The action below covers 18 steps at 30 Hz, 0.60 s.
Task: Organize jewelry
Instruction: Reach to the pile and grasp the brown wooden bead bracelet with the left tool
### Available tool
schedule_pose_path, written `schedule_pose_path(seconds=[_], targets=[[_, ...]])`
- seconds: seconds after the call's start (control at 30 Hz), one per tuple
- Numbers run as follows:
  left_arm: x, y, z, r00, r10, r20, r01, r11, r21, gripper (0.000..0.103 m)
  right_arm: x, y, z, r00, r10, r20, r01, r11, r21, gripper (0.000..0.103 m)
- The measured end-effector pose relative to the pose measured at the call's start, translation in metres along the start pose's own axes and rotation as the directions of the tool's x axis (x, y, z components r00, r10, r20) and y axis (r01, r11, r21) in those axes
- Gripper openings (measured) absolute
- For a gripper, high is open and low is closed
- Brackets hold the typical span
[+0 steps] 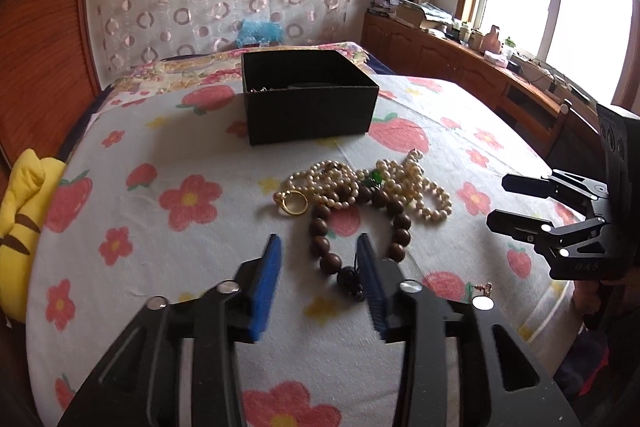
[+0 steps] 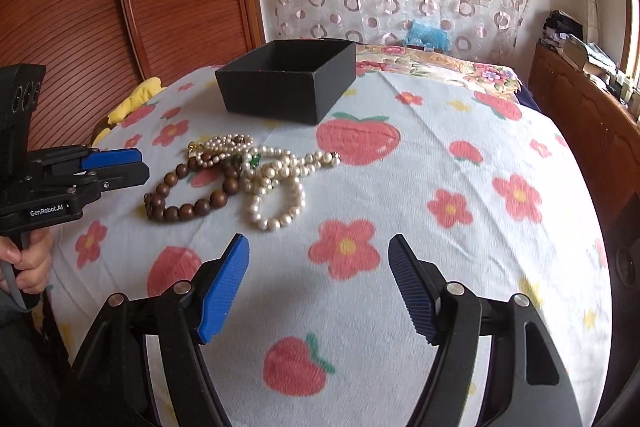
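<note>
Flower-printed bedding (image 1: 160, 155) carries a tangled heap of pearl strands (image 1: 404, 183) and a brown bead bracelet (image 1: 324, 243), its long axis running toward the open black box (image 1: 308, 107) behind. Left gripper (image 1: 320, 267) and right gripper (image 2: 318, 283) hang spread, holding nothing.

White lettering reading "GenRobot.AI" stands on the black side plate of the left claw (image 2: 116, 167), seen in the right wrist view just above the hand (image 2: 30, 261) that holds its handle. In the left wrist view, the black body of the right claw (image 1: 498, 199) carries faint raised characters low on its side; they look like "MAB" but are too dim to read with certainty. The black box (image 1: 308, 97) shows no lettering on the sides that face either camera. No other text or number is legible.
</note>
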State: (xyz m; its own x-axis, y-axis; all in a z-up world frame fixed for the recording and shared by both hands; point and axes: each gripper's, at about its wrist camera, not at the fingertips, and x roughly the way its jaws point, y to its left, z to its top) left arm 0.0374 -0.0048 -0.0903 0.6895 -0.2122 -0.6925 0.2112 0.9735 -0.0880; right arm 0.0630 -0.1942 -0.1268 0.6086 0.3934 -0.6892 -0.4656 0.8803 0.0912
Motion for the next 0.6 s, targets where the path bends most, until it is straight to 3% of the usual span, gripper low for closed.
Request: schedule_pose_path(seconds=[0.43, 0.6], targets=[[0.012, -0.015, -0.005, 0.999, -0.007, -0.042, 0.008, 1.000, 0.017, 0.040, -0.003, 0.001, -0.003, 0.999, -0.012, 0.031, 0.012, 1.000, 0.002, 0.073], [0.018, -0.012, -0.004, 0.998, 0.000, -0.060, -0.001, 1.000, -0.023, 0.041, -0.002, 0.003, -0.004, 0.999, -0.019, 0.035, 0.019, 1.000, -0.002, 0.072]])
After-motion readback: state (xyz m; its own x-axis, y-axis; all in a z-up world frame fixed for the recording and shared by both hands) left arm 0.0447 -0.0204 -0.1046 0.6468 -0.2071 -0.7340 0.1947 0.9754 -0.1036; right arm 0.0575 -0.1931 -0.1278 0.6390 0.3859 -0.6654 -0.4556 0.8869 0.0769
